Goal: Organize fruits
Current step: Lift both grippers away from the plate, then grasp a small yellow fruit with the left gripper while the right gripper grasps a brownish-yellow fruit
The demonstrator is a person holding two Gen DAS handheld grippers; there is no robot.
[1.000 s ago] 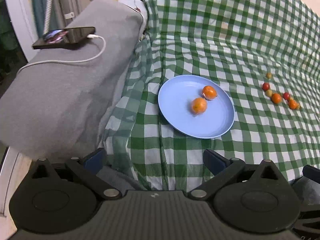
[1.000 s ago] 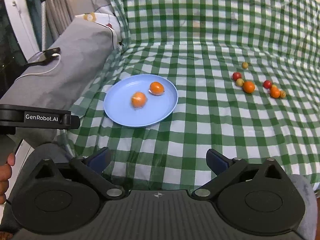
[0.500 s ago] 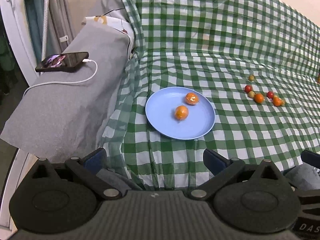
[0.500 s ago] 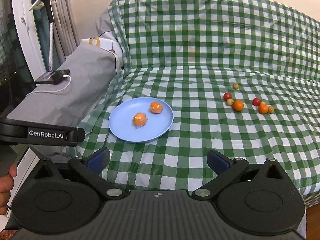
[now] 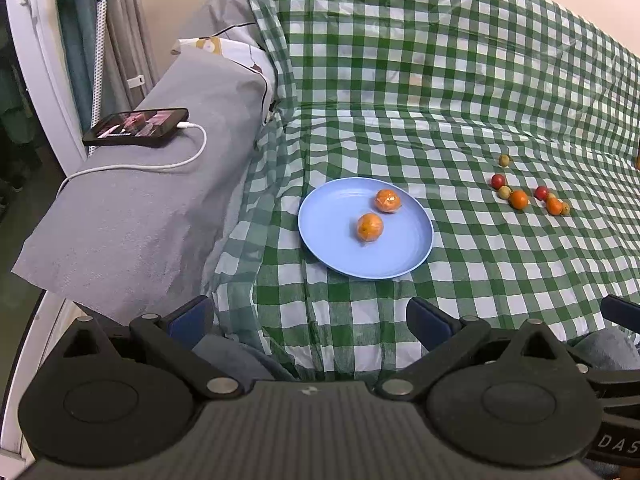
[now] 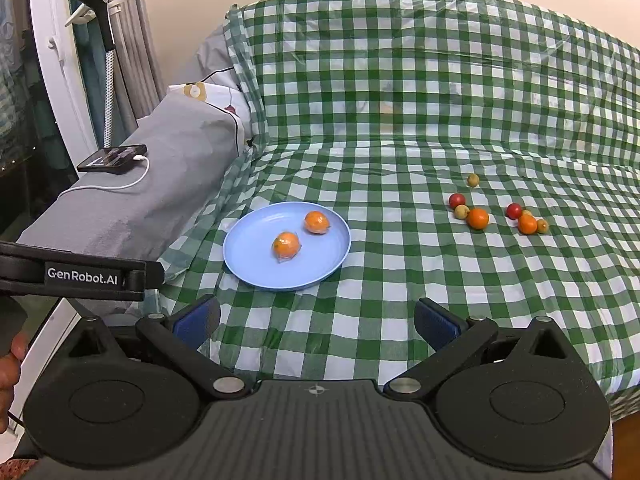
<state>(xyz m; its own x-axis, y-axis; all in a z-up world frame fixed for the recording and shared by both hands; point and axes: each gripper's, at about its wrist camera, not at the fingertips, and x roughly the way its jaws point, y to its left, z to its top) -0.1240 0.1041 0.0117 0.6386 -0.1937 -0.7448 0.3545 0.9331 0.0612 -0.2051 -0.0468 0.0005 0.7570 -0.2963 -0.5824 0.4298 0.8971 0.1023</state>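
Note:
A blue plate (image 5: 332,216) (image 6: 248,240) lies on the green checked cloth and holds two oranges (image 5: 370,227) (image 6: 286,245). To its right lies a loose cluster of small fruits: oranges (image 5: 519,199) (image 6: 477,218), red ones (image 6: 457,200) and small yellowish ones (image 6: 473,179). My left gripper (image 5: 308,320) is open and empty, well back from the plate at the sofa's front edge. My right gripper (image 6: 316,322) is open and empty, also back from the plate. The left gripper's body (image 6: 80,276) shows at the left of the right wrist view.
A grey sofa arm (image 5: 152,200) at the left carries a phone (image 5: 138,127) on a white charging cable (image 5: 160,166). The checked cloth (image 6: 400,140) covers the seat and backrest. A curtain and a lamp stand (image 6: 106,60) are at the far left.
Both grippers have pulled back and up from the plate, so the plate and fruits look smaller and more of the backrest shows. Nothing on the cloth has moved.

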